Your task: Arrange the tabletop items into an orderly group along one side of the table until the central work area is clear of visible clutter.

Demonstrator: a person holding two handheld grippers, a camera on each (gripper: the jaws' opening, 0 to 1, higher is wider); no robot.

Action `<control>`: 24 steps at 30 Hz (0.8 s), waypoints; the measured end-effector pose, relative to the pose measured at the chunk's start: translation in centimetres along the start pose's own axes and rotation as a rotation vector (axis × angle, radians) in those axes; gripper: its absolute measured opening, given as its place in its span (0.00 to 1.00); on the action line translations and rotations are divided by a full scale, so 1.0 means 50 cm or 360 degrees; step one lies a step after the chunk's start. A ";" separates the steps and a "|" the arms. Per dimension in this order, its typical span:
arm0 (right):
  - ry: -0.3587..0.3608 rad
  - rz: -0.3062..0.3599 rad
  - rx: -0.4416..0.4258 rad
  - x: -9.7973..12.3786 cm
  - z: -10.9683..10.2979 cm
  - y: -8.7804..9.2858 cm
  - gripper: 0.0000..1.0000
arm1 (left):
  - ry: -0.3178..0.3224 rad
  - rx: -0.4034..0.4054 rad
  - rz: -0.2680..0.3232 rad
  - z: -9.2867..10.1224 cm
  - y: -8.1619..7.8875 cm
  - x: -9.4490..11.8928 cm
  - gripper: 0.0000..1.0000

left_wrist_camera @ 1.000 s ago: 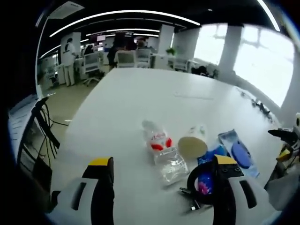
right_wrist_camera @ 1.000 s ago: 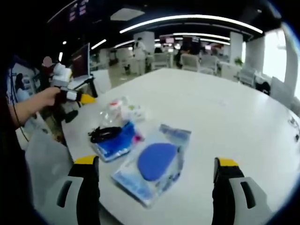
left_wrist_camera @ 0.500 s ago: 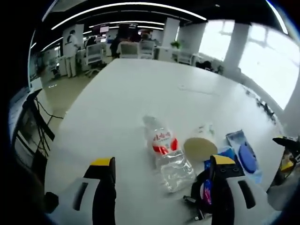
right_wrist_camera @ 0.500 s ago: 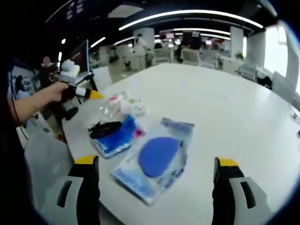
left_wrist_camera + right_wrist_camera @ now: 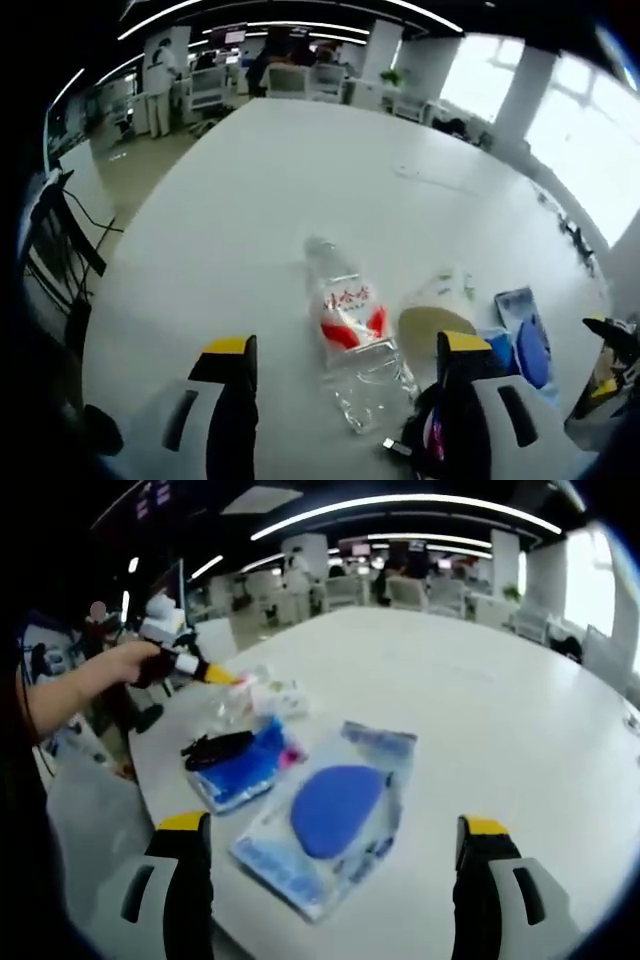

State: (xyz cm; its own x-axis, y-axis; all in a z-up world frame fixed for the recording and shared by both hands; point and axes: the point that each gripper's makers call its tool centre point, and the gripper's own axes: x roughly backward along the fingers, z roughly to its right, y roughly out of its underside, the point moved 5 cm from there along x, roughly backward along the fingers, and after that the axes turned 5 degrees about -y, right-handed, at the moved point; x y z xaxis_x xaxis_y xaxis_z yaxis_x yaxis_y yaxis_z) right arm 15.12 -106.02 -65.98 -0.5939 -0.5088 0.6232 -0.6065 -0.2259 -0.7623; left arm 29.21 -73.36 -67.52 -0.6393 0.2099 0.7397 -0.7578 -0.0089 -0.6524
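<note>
A clear plastic bottle (image 5: pixel 345 320) with a red label lies on the white table (image 5: pixel 300 170), between the jaws of my open left gripper (image 5: pixel 347 345). Beside it lie a tipped paper cup (image 5: pixel 437 325), a black cable (image 5: pixel 415 440) and a blue packet (image 5: pixel 525 340). In the right gripper view, my right gripper (image 5: pixel 333 825) stands open over a clear packet with a blue round pad (image 5: pixel 335 810). Left of it lies a blue packet (image 5: pixel 245 770) with the black cable (image 5: pixel 215 748) on it, then the bottle (image 5: pixel 232 708) and cup (image 5: pixel 282 695). The left gripper (image 5: pixel 222 678), held by a hand (image 5: pixel 120 670), reaches the bottle.
The items cluster near one table corner; the far table stretches bare. Office chairs (image 5: pixel 290 80) and desks stand beyond it, with people at the back. A monitor and cables (image 5: pixel 60 230) stand off the table's left edge. The right gripper's tip (image 5: pixel 605 345) shows at the right.
My left gripper has moved forward and lower, so the bottle now lies between its jaws. The right gripper has barely moved. Nothing was taken hold of.
</note>
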 end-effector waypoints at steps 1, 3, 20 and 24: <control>-0.0001 -0.0001 -0.0001 -0.001 0.000 0.000 1.00 | -0.0003 0.0009 -0.0008 0.000 -0.001 -0.003 0.67; 0.0001 -0.0008 0.0002 -0.003 0.001 0.002 1.00 | -0.0045 0.0060 -0.0007 -0.005 -0.006 -0.010 0.66; 0.0027 -0.0062 0.0006 -0.014 0.016 0.017 1.00 | -0.0142 0.0070 -0.0164 -0.001 -0.024 -0.066 0.59; 0.0026 -0.0081 0.0011 -0.017 0.016 0.021 1.00 | -0.0132 0.0106 -0.0204 0.003 -0.022 -0.074 0.57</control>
State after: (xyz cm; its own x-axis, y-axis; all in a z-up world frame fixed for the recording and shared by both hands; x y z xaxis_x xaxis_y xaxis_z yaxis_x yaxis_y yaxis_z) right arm 15.43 -106.49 -67.47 -0.5708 -0.4828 0.6641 -0.6325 -0.2572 -0.7306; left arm 32.39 -74.30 -69.52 -0.5433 0.1320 0.8291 -0.8391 -0.0527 -0.5414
